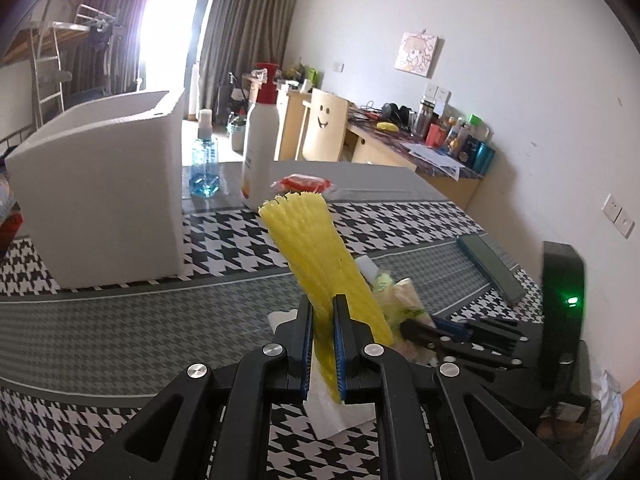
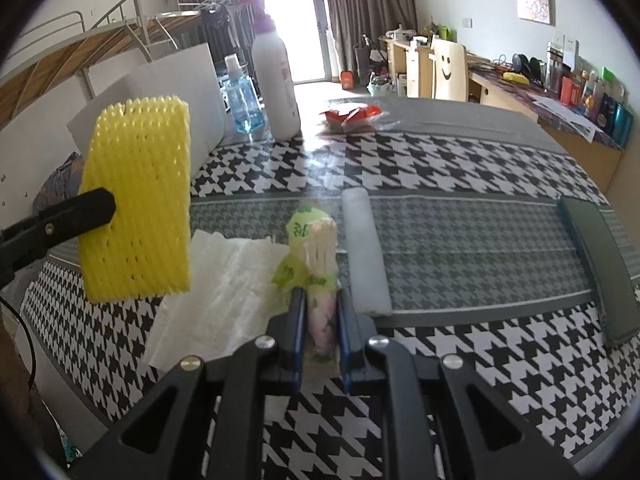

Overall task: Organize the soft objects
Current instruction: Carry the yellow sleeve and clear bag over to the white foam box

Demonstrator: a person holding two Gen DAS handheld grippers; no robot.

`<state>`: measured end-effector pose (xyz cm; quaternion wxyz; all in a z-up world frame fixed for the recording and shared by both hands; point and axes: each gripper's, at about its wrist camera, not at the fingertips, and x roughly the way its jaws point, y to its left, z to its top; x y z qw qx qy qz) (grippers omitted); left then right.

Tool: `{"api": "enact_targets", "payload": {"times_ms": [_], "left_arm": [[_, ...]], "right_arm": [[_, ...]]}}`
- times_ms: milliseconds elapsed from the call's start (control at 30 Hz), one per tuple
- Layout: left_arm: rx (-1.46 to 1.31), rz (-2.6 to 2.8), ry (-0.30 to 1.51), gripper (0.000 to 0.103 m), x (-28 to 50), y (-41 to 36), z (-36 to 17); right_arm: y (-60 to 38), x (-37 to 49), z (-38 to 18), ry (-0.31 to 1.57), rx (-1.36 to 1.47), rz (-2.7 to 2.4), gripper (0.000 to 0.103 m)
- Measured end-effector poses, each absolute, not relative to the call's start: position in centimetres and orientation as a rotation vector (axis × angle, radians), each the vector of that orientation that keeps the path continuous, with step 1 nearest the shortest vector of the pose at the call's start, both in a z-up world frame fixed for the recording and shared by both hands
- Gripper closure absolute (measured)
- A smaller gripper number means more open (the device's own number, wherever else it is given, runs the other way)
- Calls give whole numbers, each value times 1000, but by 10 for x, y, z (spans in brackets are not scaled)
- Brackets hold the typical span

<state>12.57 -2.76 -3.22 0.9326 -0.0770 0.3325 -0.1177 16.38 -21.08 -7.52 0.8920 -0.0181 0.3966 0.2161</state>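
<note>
Left gripper clamped on yellow foam net, right gripper pinching tissue pack.
Could slip mid-carry, squishy stuff compresses, thin grip.

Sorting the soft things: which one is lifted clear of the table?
The yellow foam net, pinched in the left claw. The tissue pack, paper towel and white roll aren't raised.

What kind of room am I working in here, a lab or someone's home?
Most likely a home, perhaps a studio or dorm room: a loft bed with a ladder by the curtained window, a cluttered desk along the wall, and a houndstooth-covered table.
</note>
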Motion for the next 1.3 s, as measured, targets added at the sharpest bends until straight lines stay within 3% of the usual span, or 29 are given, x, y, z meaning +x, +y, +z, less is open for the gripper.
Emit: {"api": "enact_targets", "payload": {"times_ms": [1300], "left_arm": [[-93, -163, 626, 93, 113, -11, -12]], "right_arm": [[-203, 142, -12, 638, -57, 489, 85]]}}
